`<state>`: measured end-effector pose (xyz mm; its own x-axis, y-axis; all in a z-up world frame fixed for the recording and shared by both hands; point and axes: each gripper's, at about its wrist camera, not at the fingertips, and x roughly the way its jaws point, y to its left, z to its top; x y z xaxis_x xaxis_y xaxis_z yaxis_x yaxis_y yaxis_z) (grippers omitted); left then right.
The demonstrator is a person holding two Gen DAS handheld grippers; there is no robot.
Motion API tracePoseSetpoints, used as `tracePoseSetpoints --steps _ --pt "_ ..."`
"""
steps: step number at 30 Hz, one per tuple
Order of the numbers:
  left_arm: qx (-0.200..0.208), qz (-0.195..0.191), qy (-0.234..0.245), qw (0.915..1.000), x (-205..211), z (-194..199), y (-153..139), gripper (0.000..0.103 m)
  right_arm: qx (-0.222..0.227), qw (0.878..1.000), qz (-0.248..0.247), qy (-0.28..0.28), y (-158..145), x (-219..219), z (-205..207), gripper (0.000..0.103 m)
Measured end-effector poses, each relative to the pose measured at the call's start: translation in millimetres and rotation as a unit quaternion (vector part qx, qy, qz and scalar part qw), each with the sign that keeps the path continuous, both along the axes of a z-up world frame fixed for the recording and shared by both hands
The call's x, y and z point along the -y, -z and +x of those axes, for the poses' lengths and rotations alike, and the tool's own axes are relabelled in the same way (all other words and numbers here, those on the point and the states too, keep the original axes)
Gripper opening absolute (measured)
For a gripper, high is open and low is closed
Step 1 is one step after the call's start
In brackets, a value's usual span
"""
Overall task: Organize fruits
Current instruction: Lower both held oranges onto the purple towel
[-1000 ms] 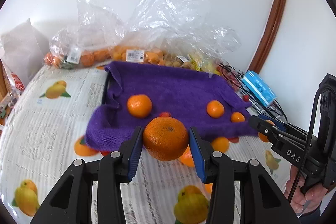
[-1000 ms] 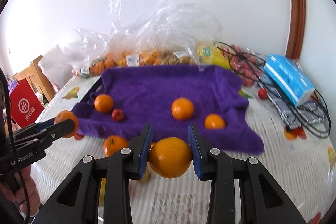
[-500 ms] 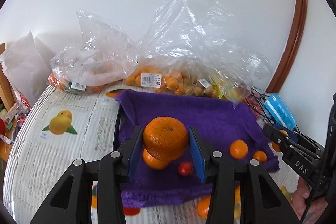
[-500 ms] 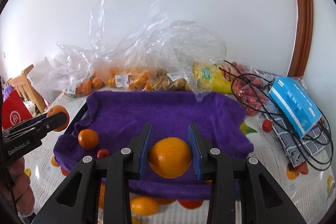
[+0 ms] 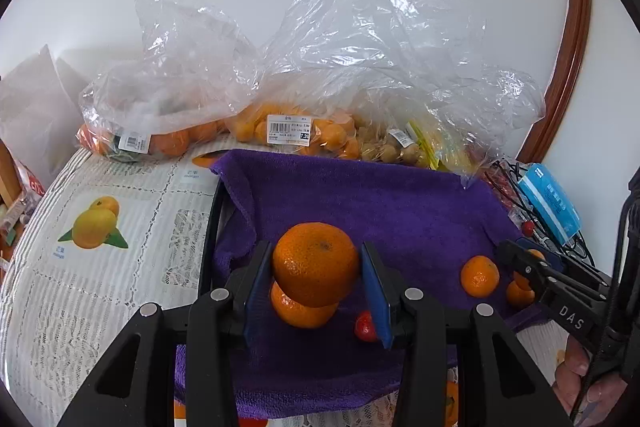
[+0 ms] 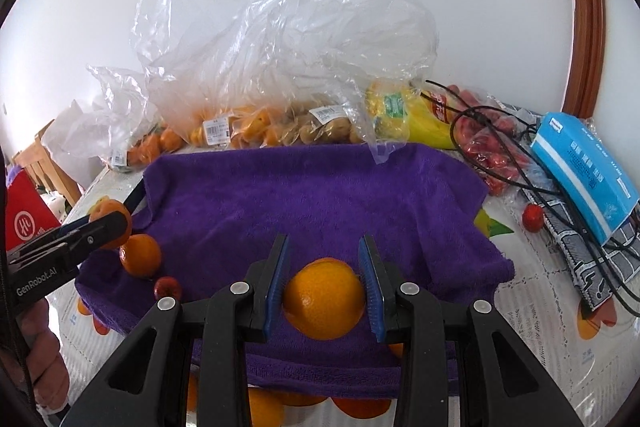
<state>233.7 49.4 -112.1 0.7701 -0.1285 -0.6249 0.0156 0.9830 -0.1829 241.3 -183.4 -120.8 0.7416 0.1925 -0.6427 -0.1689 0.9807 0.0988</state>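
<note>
My left gripper (image 5: 316, 277) is shut on a large tangerine (image 5: 315, 269), held above the near left part of the purple towel (image 5: 380, 211). Under it lie another tangerine (image 5: 304, 311) and a small red fruit (image 5: 365, 327). My right gripper (image 6: 324, 297) is shut on an orange (image 6: 325, 298) over the towel's (image 6: 320, 195) near edge. A small tangerine (image 5: 479, 275) lies on the towel's right side. In the right wrist view a tangerine (image 6: 140, 255) and a red fruit (image 6: 167, 287) lie at the towel's left.
Clear plastic bags of tangerines and small fruit (image 5: 292, 135) line the wall behind the towel. A blue box (image 6: 584, 171), black cables (image 6: 500, 155) and a bag of red fruit (image 6: 488, 143) sit at the right. Loose oranges (image 6: 260, 407) lie on the tablecloth below the towel's near edge.
Both grippers have moved forward over the purple towel, each still holding its fruit. The bags at the back look nearer and larger.
</note>
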Motion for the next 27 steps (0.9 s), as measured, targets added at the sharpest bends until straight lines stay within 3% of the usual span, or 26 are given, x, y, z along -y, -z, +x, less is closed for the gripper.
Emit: tracePoseSetpoints --steps 8,14,27 --pt "-0.005 -0.005 0.002 1.0000 2 1 4 0.041 0.003 1.000 -0.023 0.001 8 -6 2 0.035" --pt "-0.011 -0.029 0.008 0.9995 -2 2 5 0.041 0.004 1.000 -0.023 -0.002 10 -7 3 0.035" --pt "0.001 -0.038 0.030 0.9988 6 -5 1 0.041 0.005 1.000 -0.027 0.000 12 -8 5 0.035"
